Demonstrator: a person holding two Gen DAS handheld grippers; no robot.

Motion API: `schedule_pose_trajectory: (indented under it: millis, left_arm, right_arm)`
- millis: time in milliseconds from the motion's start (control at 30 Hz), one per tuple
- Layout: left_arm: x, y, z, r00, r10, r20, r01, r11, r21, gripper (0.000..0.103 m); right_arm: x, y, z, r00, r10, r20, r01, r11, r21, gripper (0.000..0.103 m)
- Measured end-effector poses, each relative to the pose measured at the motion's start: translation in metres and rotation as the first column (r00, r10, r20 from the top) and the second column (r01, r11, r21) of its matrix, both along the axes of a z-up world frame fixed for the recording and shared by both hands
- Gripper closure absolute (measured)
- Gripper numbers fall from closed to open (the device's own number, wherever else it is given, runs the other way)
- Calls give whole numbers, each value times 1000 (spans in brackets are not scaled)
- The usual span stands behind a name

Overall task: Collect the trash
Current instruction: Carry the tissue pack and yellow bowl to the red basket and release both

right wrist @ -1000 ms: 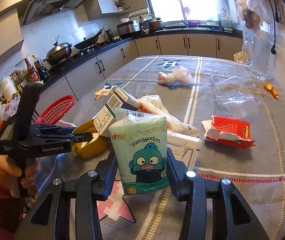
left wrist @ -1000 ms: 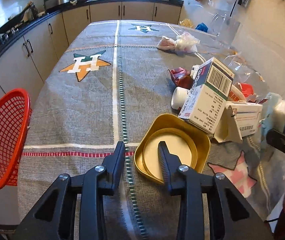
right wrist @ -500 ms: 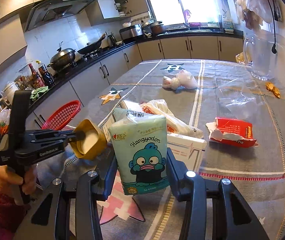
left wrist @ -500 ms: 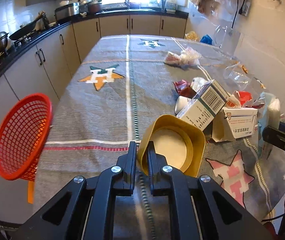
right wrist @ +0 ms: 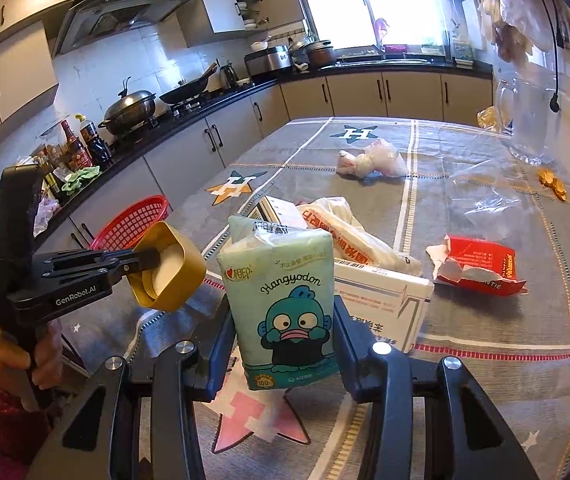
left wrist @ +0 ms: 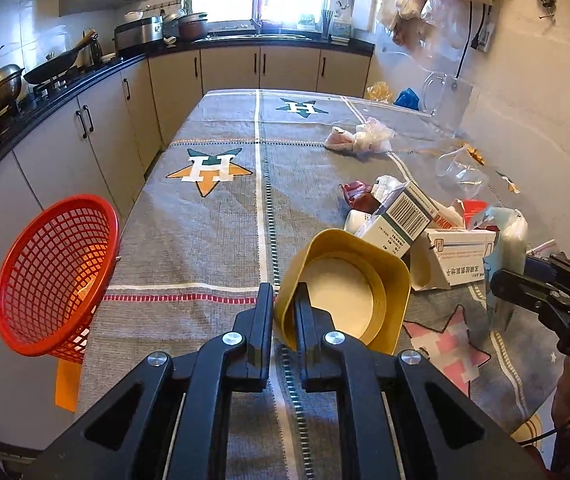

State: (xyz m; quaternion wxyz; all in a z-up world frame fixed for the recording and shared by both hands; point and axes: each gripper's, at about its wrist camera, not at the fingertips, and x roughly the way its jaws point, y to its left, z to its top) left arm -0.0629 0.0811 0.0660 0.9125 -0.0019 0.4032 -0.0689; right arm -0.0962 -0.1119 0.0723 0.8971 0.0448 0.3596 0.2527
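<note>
Kitchen cabinets run along two walls, and a long surface [left wrist: 205, 240] under a grey star-patterned cloth fills the middle. At its near end the left gripper [left wrist: 283, 300] has its jaws clenched on the rim of a gold dish [left wrist: 349, 292], holding it tipped up clear of the cloth; the hand [right wrist: 25, 360] grips the handle from below, arm in a red sleeve. The right gripper [right wrist: 281, 336] has its jaws grasping a mint-green tissue pack [right wrist: 285, 304] upright above the cloth, level with the dish and just to its right. Behind them lie a white carton [right wrist: 381, 308], a barcoded box [left wrist: 399, 216], a torn red wrapper [right wrist: 481, 266] and knotted plastic bags [right wrist: 369, 162]. A red mesh basket [left wrist: 53, 272] hangs off the left edge.
</note>
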Motion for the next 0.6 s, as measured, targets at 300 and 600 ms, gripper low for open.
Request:
schedule_pose_trajectory:
  millis: [300,600]
  left_arm:
    - [-2,8,3,1000,16,6,-16,1000,-15,93]
    - [-4,22,6,999,43,17,-42,999,-27,93]
  right_arm:
    - [1,9,2,1000,17,-5,-17,1000,-7,54]
    - [4,27,6,998,56,-10,-57,998,-8,54]
